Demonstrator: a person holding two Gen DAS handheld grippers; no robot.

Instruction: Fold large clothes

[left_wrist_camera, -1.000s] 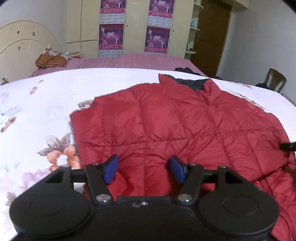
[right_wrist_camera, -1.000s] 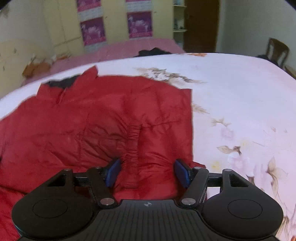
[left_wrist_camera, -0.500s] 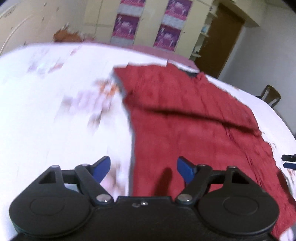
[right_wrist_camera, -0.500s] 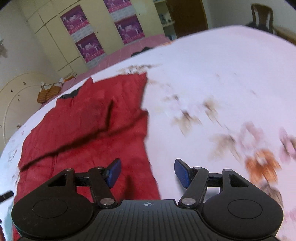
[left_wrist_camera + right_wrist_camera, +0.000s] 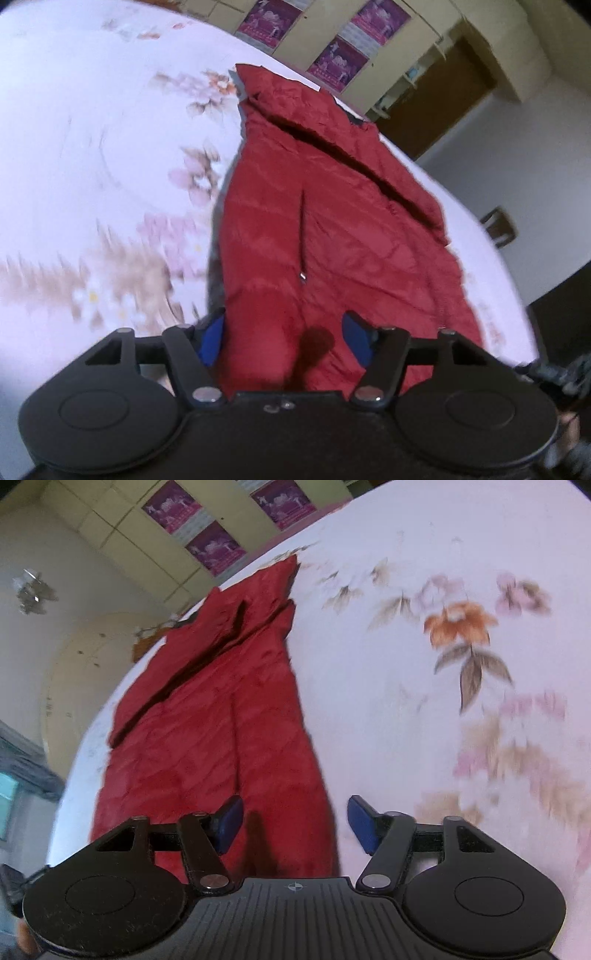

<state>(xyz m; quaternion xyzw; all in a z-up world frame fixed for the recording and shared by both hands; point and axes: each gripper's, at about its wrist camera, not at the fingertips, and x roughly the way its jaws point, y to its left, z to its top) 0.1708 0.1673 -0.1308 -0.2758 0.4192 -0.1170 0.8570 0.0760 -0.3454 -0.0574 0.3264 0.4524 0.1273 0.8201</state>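
A red puffer jacket (image 5: 332, 221) lies flat on the floral white bedsheet (image 5: 92, 166), with one sleeve folded diagonally across its body. It also shows in the right wrist view (image 5: 221, 720). My left gripper (image 5: 282, 341) is open, its blue pads straddling the jacket's near left hem corner. My right gripper (image 5: 295, 825) is open over the jacket's near right hem edge, one pad above the red fabric, the other above the sheet (image 5: 443, 664). Neither holds anything.
Cream wardrobes with purple posters (image 5: 332, 62) stand behind the bed. A brown door (image 5: 443, 103) and a wooden chair (image 5: 498, 225) are at the right. A curved headboard (image 5: 77, 672) shows in the right wrist view.
Both grippers have pulled back and apart from the jacket's middle to its near hem corners and tilted. The sleeve now lies folded across the body. Both stay open.
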